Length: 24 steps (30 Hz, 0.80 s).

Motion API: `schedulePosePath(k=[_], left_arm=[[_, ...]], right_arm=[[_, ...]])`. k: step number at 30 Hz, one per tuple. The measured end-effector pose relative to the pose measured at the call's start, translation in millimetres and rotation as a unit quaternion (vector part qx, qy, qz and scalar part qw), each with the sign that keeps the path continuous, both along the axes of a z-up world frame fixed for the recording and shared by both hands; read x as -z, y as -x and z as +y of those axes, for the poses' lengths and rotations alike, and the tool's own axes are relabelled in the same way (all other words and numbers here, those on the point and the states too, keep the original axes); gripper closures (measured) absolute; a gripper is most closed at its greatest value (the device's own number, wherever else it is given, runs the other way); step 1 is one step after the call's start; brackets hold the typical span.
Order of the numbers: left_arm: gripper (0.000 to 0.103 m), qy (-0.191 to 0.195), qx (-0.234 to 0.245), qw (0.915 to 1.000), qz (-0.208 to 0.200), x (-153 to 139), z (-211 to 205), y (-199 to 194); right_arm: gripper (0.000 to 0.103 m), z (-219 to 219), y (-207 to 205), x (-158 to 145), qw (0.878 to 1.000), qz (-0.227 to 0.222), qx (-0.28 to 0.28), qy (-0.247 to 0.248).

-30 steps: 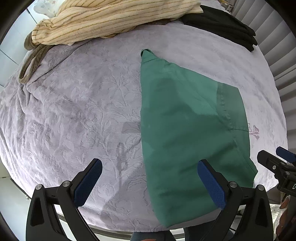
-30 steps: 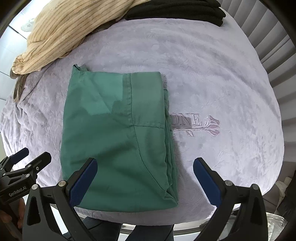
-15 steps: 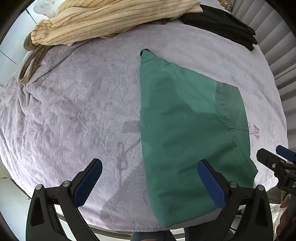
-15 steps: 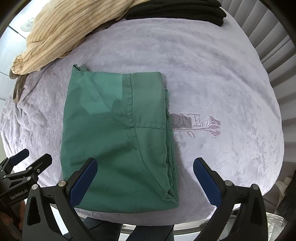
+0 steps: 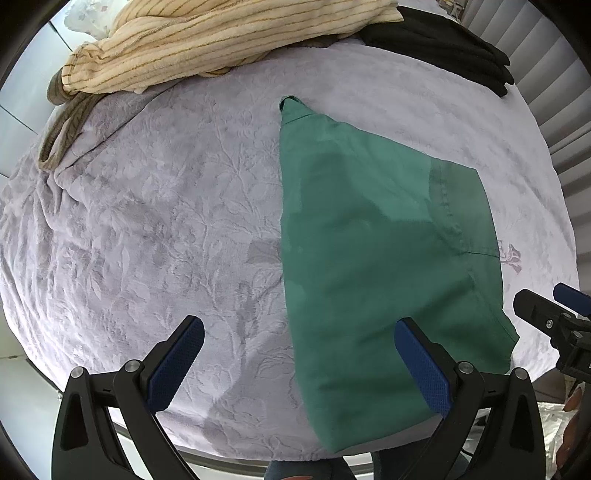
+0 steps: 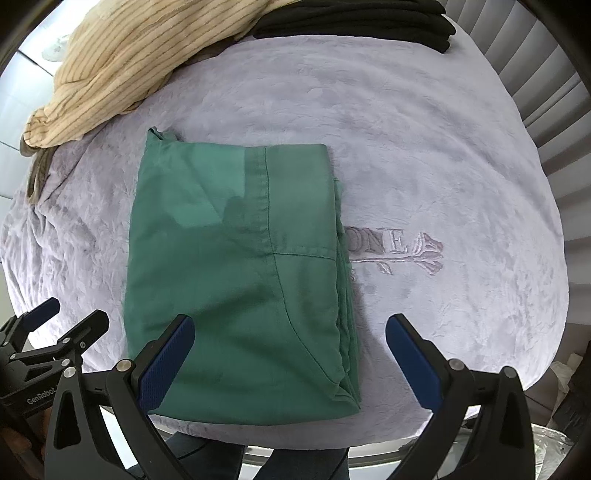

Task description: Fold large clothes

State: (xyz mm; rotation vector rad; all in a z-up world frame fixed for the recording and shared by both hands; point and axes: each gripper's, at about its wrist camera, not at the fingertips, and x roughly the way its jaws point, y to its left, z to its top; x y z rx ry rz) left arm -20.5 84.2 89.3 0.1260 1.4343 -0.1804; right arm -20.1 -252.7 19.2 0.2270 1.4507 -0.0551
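Evidently little has changed over the last second: the surface point(image 6: 424, 122), draped in a pale lilac embossed cover, looks the same, and nothing on it has moved. At its far edge lies a heap of cream striped fabric point(image 6: 122, 62), with a stack of black clothes point(image 6: 354, 18) toward the far right corner. The green garment point(image 6: 236, 273) lies flat as a tidy rectangle, reaching the near edge, its stacked layer edges showing along the right side and one small corner poking out at the far left. Both tools hover above the near edge, apart from the cloth. The left hand-held gripper point(image 5: 297, 363) has its jaws spread wide and empty; the right hand-held gripper point(image 6: 290, 356) is likewise spread and holds nothing. This stillness suggests the green piece is finished, or nearly so, and the striped heap is probably next.
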Motion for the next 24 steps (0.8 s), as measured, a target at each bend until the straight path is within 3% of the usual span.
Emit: schedulePosePath(k=[24], left_arm=[[0.000, -0.003, 0.004, 1.0000, -0.001, -3.3, -2.3, -1.3]], right_arm=[[0.000, 0.3, -1.7, -0.8, 1.000, -0.001, -0.006, 0.005]])
